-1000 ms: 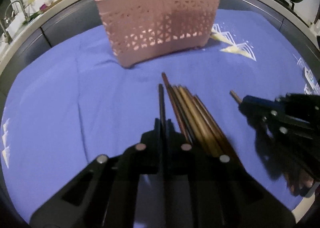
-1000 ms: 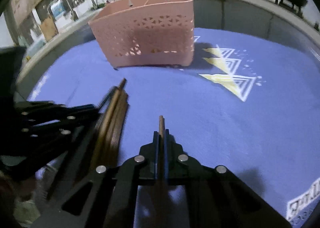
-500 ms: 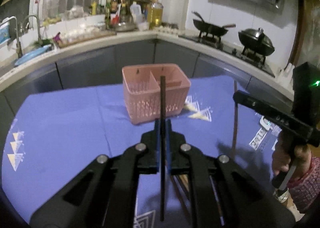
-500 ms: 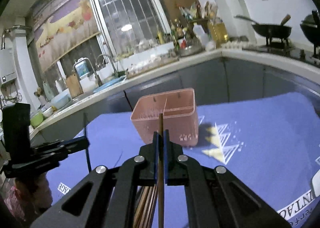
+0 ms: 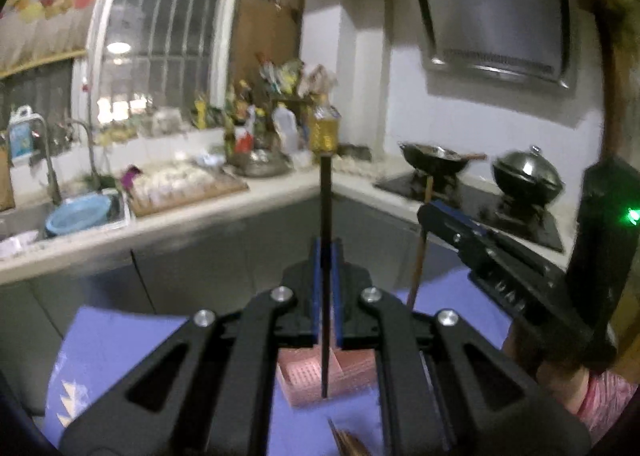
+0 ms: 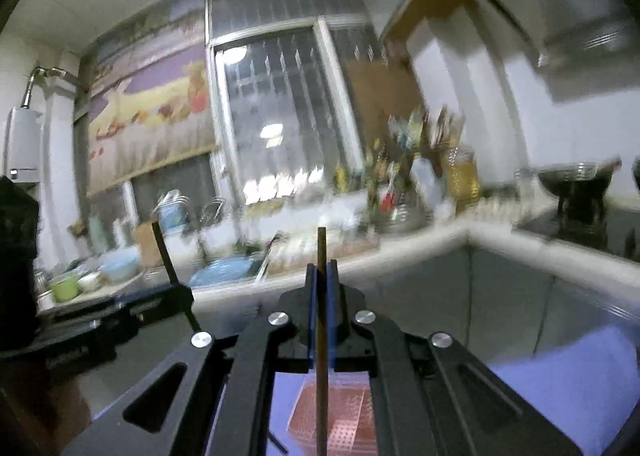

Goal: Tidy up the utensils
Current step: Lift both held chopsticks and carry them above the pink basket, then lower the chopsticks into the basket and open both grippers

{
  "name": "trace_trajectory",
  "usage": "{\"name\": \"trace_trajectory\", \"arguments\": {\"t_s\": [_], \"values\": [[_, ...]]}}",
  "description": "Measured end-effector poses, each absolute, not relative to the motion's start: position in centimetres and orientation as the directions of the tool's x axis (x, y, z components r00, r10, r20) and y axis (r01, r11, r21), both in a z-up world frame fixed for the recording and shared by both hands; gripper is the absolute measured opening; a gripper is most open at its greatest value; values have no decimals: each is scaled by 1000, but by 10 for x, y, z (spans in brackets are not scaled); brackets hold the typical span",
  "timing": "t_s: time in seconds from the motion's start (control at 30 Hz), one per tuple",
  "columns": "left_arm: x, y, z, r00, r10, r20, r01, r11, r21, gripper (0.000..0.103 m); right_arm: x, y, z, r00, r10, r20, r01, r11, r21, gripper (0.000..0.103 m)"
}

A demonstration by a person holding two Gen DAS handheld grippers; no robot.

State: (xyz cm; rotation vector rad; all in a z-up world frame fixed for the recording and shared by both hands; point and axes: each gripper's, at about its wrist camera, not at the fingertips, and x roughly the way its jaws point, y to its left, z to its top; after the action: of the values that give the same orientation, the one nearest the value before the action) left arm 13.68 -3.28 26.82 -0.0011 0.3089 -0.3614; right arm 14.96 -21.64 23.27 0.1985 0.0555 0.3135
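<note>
Pink basket [image 5: 316, 380] sits on the blue-clothed surface [image 5: 120, 340], below and beyond both sets of jaws. Left gripper [image 5: 326, 288] is clamped tight on a black chopstick [image 5: 326, 216]; right gripper [image 6: 321, 308] likewise on a brown chopstick [image 6: 321, 336]. Each stands upright, gripped mid-shaft. Judged light, stiff, slender, smooth: liable to pivot or slip if jaws slacken.

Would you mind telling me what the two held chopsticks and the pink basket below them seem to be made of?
Dark chopstick: black, smooth and uniform; possibly lacquered wood or plastic, the look leaves it open.
Brown chopstick: warm brown and matte, likely wood or bamboo.
Pink basket: moulded plastic by the look, with a regular grid of small perforations and an even matte colour.
</note>
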Motion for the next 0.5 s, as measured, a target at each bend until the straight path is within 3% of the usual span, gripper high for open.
{"name": "trace_trajectory", "arguments": {"t_s": [0.07,0.17,0.27,0.5], "values": [[159,-37,266,909,-306,-282,307,951,-44,5,171,-209,232,962,272,10,-268,941,206,5],[190,-45,241,905,-262,-336,267,963,-34,5,204,-201,214,976,218,-1,-214,955,205,5],[215,-44,204,873,-256,-416,252,966,-64,5,227,-198,182,977,204,-65,-187,961,204,5],[220,-51,150,818,-265,-511,272,960,-63,5,237,-197,124,934,283,-220,-230,944,237,5]]}}
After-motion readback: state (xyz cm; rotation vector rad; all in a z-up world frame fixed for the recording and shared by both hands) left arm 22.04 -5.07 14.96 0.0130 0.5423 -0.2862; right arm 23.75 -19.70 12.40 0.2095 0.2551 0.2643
